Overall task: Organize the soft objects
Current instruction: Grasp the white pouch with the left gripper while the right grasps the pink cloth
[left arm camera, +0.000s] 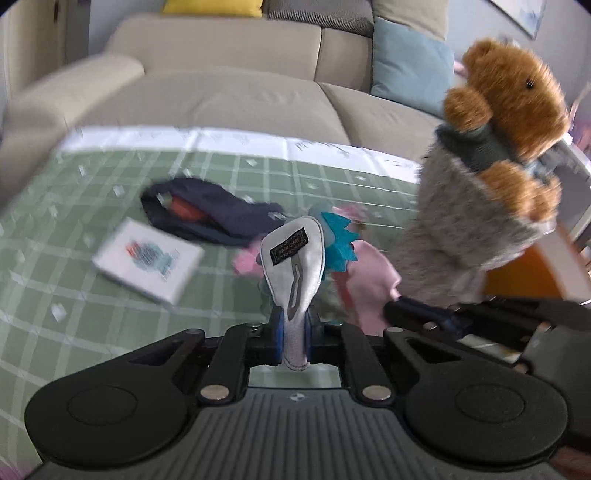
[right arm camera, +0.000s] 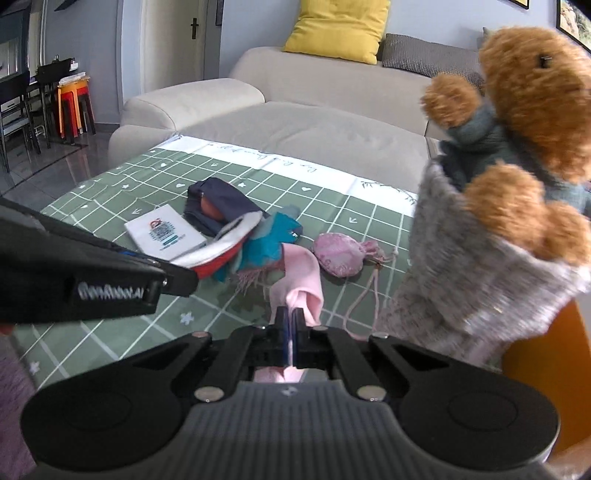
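Note:
My left gripper is shut on a white fabric piece with a black label, held upright above the green checked cloth; it shows white and red in the right wrist view. My right gripper is shut on a pink cloth, which also shows in the left wrist view. A teal felt piece lies between them. A brown teddy bear sits in a grey fuzzy sock at the right. A pink drawstring pouch lies on the cloth.
A dark navy garment with something red inside and a white printed card lie on the cloth. A beige sofa with yellow and blue cushions is behind. An orange container stands at the right. Chairs and stools stand far left.

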`<state>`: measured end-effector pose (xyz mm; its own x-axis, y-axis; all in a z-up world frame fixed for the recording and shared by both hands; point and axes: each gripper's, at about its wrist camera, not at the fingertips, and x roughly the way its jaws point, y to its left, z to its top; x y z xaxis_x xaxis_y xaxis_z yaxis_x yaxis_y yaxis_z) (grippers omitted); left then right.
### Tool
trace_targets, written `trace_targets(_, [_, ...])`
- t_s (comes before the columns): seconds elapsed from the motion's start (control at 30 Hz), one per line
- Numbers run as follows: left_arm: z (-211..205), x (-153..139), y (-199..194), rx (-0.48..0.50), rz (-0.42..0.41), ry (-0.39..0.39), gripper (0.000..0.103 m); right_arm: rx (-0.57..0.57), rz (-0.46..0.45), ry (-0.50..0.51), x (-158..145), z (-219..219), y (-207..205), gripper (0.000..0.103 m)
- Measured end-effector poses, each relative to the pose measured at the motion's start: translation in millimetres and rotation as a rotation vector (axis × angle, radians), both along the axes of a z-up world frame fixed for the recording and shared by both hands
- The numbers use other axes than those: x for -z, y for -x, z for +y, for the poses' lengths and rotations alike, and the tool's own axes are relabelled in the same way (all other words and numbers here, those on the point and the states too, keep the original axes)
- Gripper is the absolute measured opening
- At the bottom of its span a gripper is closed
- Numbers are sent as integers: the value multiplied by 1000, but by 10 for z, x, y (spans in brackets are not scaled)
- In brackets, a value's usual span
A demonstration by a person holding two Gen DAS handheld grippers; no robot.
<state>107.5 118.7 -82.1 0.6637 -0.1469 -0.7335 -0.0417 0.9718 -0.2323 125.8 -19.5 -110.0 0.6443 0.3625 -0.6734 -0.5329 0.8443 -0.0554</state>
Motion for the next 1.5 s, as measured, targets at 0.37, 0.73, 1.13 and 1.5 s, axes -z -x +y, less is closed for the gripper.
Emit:
trace_targets(0.37, [-517, 101, 228, 100, 131, -97, 12, 112, 111, 67, 38, -676, 283, 0])
trace_targets(0.73, [-760, 303, 269, 165, 163, -207, 28, 106, 260, 8, 235, -809, 277, 0])
trace_targets(1.13, [-851, 250, 197, 195, 48, -218, 74, 174, 241, -64, 66, -1086, 184, 45])
trace_targets(1.5, [-849, 537, -43, 199, 65, -221, 76, 182, 286, -53, 363, -1034, -16, 49])
